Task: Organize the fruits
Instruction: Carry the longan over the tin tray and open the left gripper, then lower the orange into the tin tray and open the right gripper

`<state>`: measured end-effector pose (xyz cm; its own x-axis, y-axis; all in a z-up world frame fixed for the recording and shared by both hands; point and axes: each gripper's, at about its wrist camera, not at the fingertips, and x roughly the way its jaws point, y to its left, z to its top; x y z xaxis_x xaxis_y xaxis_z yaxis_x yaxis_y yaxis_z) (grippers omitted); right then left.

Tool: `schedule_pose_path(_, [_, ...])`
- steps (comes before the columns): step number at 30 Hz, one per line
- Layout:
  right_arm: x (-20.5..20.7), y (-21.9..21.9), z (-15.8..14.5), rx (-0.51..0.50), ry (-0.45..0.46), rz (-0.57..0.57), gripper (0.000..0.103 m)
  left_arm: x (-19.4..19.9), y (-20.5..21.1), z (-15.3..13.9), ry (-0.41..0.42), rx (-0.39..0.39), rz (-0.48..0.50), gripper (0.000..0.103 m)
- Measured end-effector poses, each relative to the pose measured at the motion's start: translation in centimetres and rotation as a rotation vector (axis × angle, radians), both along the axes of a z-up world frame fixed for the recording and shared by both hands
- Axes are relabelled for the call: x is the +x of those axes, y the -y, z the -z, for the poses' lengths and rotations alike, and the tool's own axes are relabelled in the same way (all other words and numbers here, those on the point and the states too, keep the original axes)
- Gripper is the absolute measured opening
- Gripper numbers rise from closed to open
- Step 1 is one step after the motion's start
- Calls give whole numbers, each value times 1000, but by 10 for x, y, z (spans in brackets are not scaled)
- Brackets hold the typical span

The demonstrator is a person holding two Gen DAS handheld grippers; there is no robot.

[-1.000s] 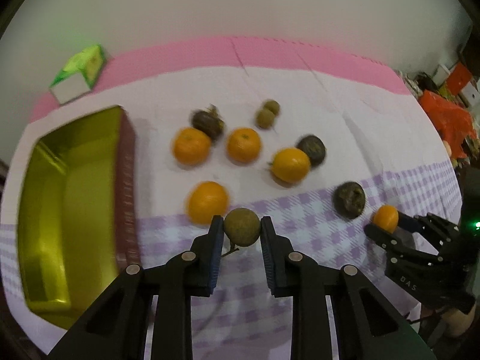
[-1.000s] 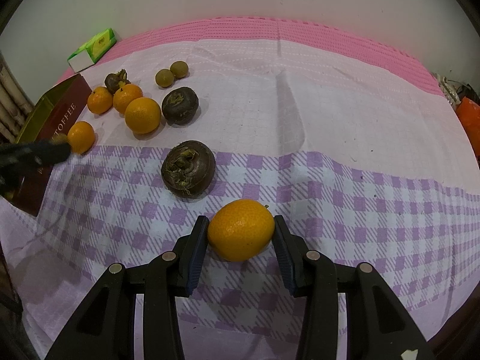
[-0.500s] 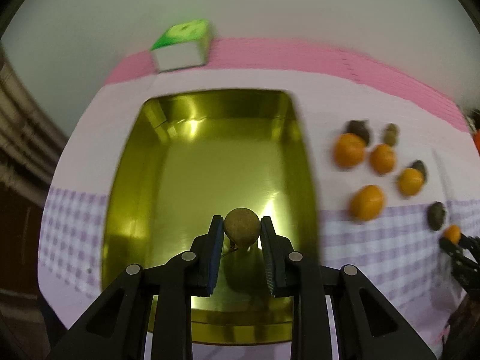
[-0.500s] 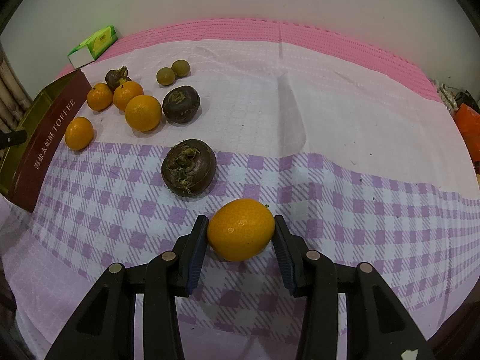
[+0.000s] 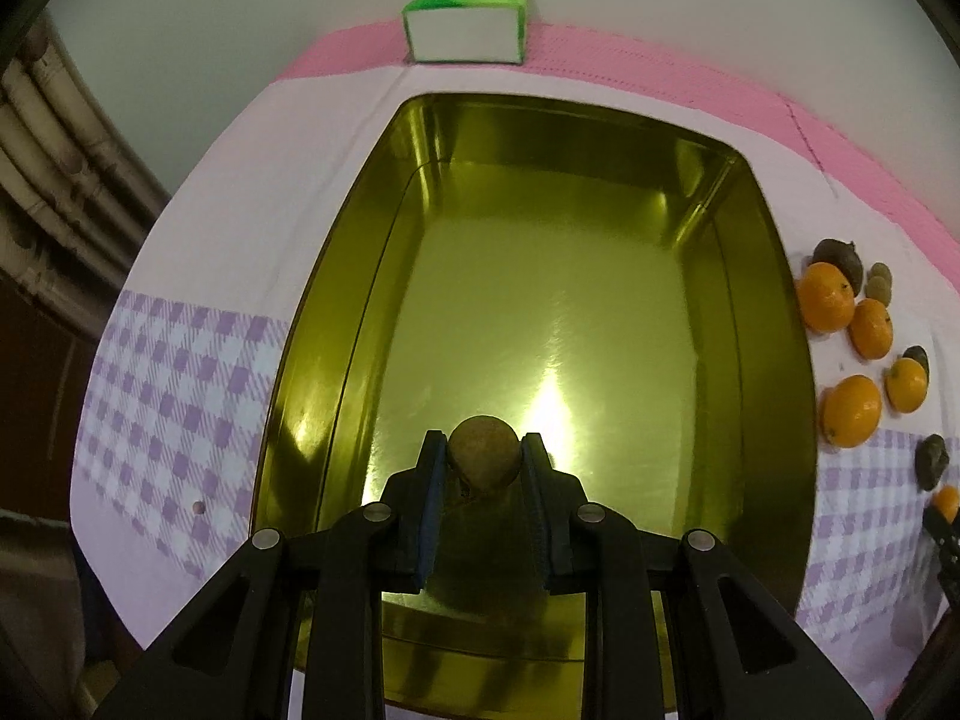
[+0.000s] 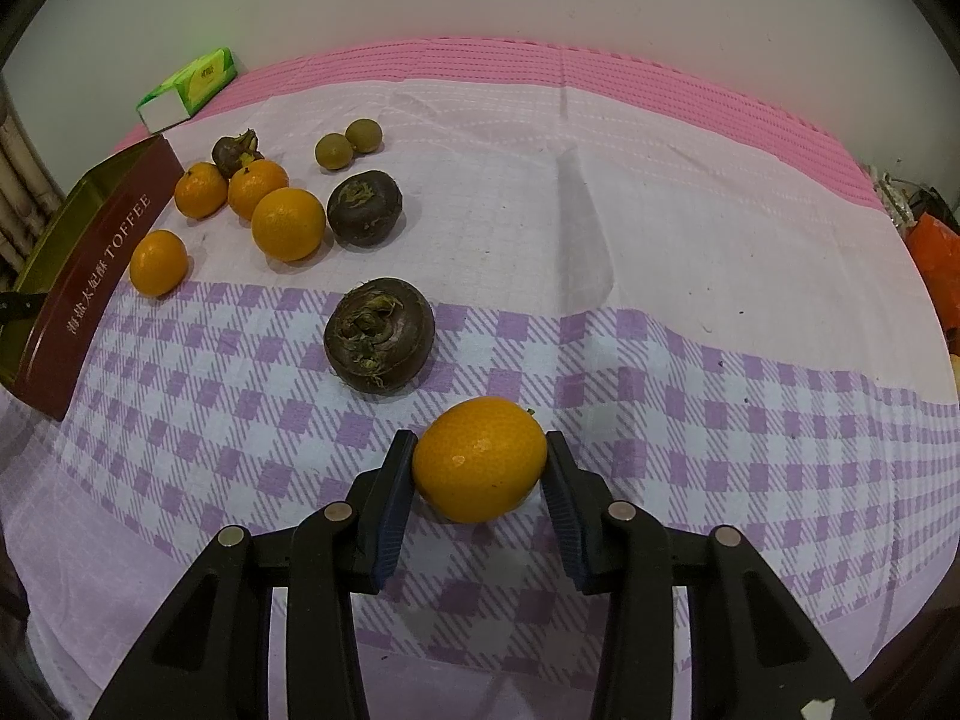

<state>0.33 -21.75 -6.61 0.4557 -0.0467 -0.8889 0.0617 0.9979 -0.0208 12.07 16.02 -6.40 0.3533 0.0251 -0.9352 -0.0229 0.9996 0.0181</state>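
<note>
We see a rectangular tin with a gold mirror-bright inside (image 5: 540, 276) and a dark red outer wall lettered TOFFEE; its floor is bare, with only glare and reflections showing on it. Our left gripper (image 5: 483, 468) hangs over the near end of that tin, its blue-padded fingers pinched on a small round brown fruit (image 5: 483, 459), which sits right between the tips and above the tin floor, not resting on it. Our right gripper (image 6: 479, 468) is out over the lilac-checked cloth (image 6: 720, 420), clamped on a smooth oval orange citrus fruit (image 6: 479, 459) held crosswise between both pads. Just beyond that fruit lies a dark purple-brown round fruit with a dried crown (image 6: 379, 334), apart from the gripper. Farther back, near the tin's red wall, sit four small orange tangerines (image 6: 288, 224), another dark brown fruit (image 6: 365, 207) just beside them, a third dark one behind, and two small olive-green round fruits (image 6: 348, 144) touching each other. A green and white carton (image 5: 467, 21) stands on the pink mat (image 6: 660, 84) past the tin's far end.
</note>
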Motion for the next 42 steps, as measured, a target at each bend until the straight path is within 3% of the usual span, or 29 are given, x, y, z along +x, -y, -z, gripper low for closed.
schedule_pose_path(13, [-1, -11, -18, -16, 36, -14, 38, -1, -3, 3, -12, -11, 1, 27])
schedule_pose_path(15, [1, -15, -25, -14, 50, -25, 38, -4, -2, -7, 15, -31, 11, 30])
schedule_pose_path(18, [8, -31, -38, -2, 74, -64, 38, -10, -3, -27, 89, -52, 20, 47])
schedule_pose_path(20, [16, -47, -47, 12, 88, -108, 38, -14, -9, -40, 138, -52, 11, 58])
schedule_pose_path(22, [24, -67, -54, 18, 100, -156, 38, -20, -19, -53, 193, -46, -11, 61])
schedule_pose_path(26, [40, -117, -67, 55, 119, -268, 38, -28, -36, -66, 223, -32, -75, 68])
schedule_pose_path(32, [60, -204, -79, 62, 155, -465, 38, -37, -63, -69, 213, 40, -163, 70])
schedule_pose_path(37, [80, -259, -63, 47, 120, -571, 38, -37, -77, -68, 217, 20, -216, 71])
schedule_pose_path(42, [89, -282, -44, 10, 88, -616, 38, -37, -83, -66, 218, 4, -240, 71])
